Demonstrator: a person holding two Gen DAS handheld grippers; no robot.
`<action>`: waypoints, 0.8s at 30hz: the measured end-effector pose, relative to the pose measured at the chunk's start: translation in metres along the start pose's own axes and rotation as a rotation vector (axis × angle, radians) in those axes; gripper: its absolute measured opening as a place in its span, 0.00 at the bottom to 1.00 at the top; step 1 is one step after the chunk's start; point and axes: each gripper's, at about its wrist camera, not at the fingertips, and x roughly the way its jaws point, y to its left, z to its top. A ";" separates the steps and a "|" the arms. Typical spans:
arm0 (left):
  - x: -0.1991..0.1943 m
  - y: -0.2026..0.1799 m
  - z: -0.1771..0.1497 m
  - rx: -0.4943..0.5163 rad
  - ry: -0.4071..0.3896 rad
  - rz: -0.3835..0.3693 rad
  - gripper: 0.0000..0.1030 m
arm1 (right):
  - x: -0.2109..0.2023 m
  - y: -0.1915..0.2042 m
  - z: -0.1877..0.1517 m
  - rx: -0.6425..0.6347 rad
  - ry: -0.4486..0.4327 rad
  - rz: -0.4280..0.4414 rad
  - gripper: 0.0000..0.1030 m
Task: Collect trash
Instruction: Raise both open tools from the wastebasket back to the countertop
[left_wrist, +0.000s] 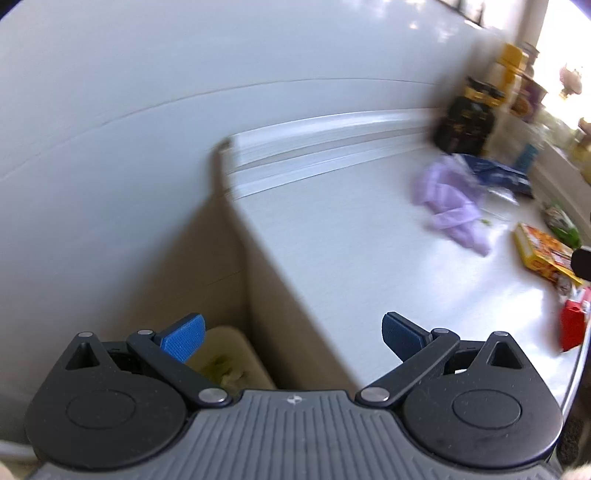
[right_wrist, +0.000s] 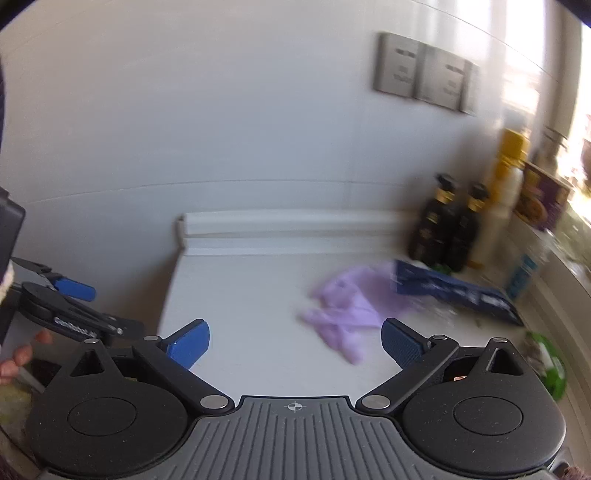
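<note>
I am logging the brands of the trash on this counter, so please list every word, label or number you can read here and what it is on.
None can be read.
Yellow box: coloured print, blurred.
Blue packet: white lettering, smeared.
Dark bottles: gold labels, too blurred.
Wall plates: faint marks, unreadable.
Purple box: print blurred.
Left gripper: white lettering on its arm, too small.

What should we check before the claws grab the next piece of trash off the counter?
1. Right claw open and empty: ok.
2. Left claw open and empty: ok.
3. Purple bag lying free on the counter: ok.
4. Blue wrapper clear of the bag: cannot tell, blurred.
5. Dark bottles standing behind, out of the way: ok.
6. Bin below the counter's edge has room: cannot tell.
</note>
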 end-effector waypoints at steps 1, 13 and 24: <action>0.001 -0.009 0.003 0.015 -0.003 -0.011 0.99 | -0.004 -0.011 -0.004 0.011 0.004 -0.012 0.98; 0.037 -0.117 0.056 0.243 -0.067 -0.183 0.99 | -0.014 -0.107 -0.035 0.040 -0.005 -0.194 0.98; 0.089 -0.192 0.110 0.420 -0.105 -0.282 0.99 | 0.003 -0.197 -0.049 0.179 -0.023 -0.300 0.98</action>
